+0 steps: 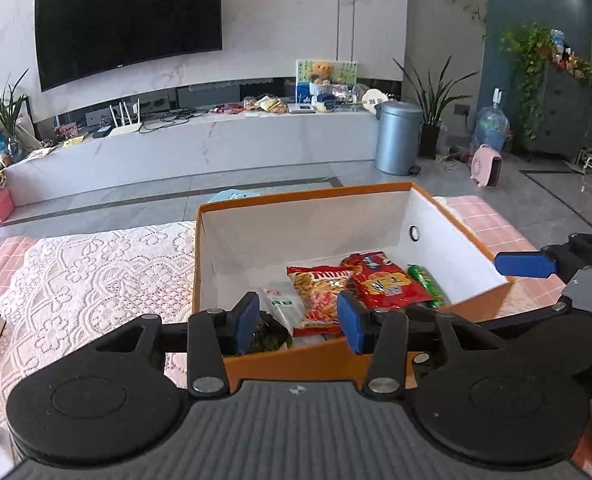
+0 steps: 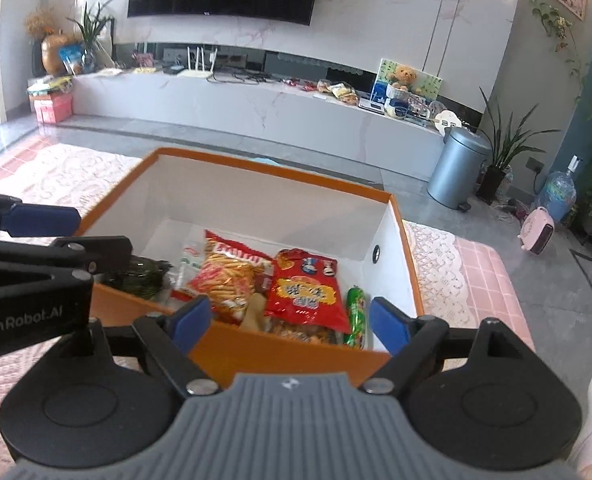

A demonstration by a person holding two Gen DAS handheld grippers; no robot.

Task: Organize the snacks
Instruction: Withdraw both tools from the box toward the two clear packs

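Orange box (image 2: 296,354) sits on a lace-covered table (image 1: 95,264), white inside, snack packets (image 2: 308,294) piled at its near end; far half of the floor bare. Left gripper (image 1: 298,322) hovers over the near rim, jaws partly apart, nothing between them. Right gripper (image 2: 291,320) hangs at the same rim, jaws wide, empty. 2 grippers close side by side.

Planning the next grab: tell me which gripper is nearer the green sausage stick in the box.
Right. The right gripper hangs over the box's near wall with the green sausage stick just beyond its right finger; the left gripper sits further left, by the dark green packet.
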